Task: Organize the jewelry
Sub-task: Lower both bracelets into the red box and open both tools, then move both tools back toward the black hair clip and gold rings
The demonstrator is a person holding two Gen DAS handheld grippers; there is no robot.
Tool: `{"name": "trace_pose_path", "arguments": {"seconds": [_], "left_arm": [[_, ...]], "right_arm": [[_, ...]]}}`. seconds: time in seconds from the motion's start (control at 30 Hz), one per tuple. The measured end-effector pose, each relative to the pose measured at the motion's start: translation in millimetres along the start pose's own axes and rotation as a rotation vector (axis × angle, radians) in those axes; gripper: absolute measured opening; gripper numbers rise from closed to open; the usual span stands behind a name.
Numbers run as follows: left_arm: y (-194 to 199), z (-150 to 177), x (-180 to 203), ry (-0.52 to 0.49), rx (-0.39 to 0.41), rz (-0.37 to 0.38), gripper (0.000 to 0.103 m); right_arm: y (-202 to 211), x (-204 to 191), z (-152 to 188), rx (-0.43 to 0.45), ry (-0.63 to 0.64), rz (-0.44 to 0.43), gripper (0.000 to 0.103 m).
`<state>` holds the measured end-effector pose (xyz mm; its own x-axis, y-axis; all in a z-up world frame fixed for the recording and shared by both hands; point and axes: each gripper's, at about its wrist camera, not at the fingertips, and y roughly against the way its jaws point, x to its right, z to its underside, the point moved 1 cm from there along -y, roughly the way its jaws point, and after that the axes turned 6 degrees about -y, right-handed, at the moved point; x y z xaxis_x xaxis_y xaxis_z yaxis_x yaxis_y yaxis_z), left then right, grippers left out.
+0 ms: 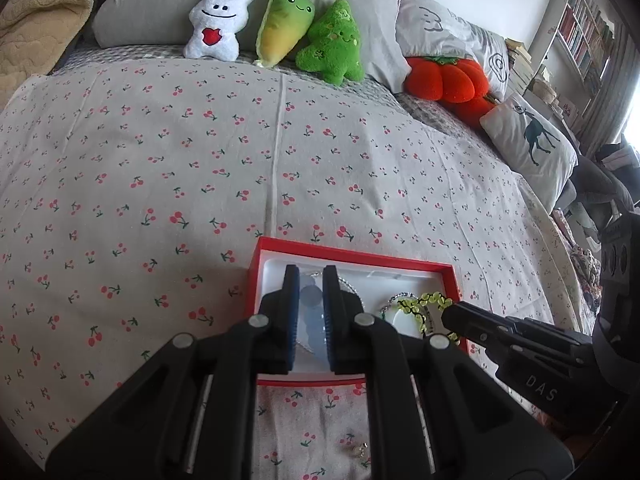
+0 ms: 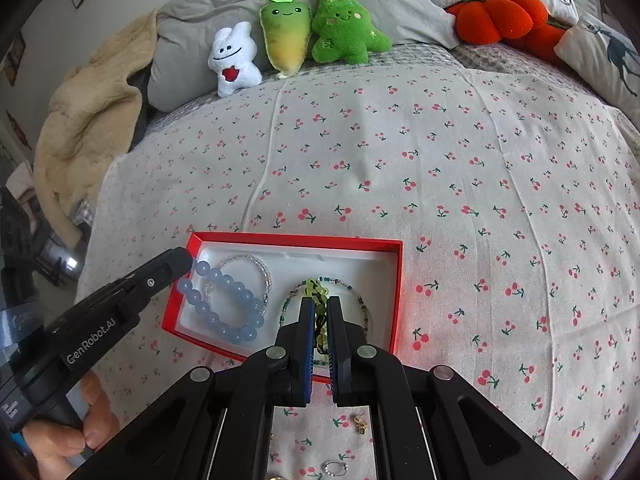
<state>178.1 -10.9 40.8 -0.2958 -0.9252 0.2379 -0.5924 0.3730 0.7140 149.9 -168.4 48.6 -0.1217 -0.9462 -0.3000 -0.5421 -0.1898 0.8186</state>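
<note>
A red box (image 2: 396,280) with a white lining lies on the cherry-print bedspread; it also shows in the left wrist view (image 1: 352,254). In it lie a blue bead bracelet (image 2: 234,302), a clear bead bracelet (image 2: 262,270), a thin beaded necklace (image 2: 362,304) and a green bead bracelet (image 2: 316,286). My left gripper (image 1: 311,276) is shut on the blue bead bracelet (image 1: 312,308) over the box's left half. My right gripper (image 2: 320,306) is shut on the green bead bracelet over the box's right half. A gold earring (image 2: 360,424) and a silver ring (image 2: 335,468) lie on the bedspread near me.
Three plush toys (image 2: 294,36) and grey pillows (image 1: 168,4) line the far side of the bed. An orange pumpkin cushion (image 1: 448,78) and a deer pillow (image 1: 532,144) sit at the right. A beige blanket (image 2: 92,120) is heaped at the left.
</note>
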Motion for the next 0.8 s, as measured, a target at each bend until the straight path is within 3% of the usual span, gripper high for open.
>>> {"name": "trace_pose_path", "arguments": {"seconds": [0.17, 0.23, 0.7, 0.8], "left_arm": [[5.2, -2.2, 1.7, -0.003, 0.002, -0.005, 0.017], [9.1, -2.4, 2.2, -0.002, 0.001, -0.006, 0.033], [48.9, 31.6, -3.8, 0.001, -0.085, -0.117, 0.078], [55.2, 46.1, -8.7, 0.016, -0.120, -0.148, 0.081]], "right_arm": [[4.3, 2.5, -2.9, 0.020, -0.008, -0.014, 0.010], [8.2, 2.2, -4.2, 0.024, -0.004, -0.014, 0.011], [40.5, 6.5, 24.6, -0.003, 0.035, 0.060, 0.017], [47.8, 9.9, 35.4, -0.014, 0.033, 0.070, 0.021]]}}
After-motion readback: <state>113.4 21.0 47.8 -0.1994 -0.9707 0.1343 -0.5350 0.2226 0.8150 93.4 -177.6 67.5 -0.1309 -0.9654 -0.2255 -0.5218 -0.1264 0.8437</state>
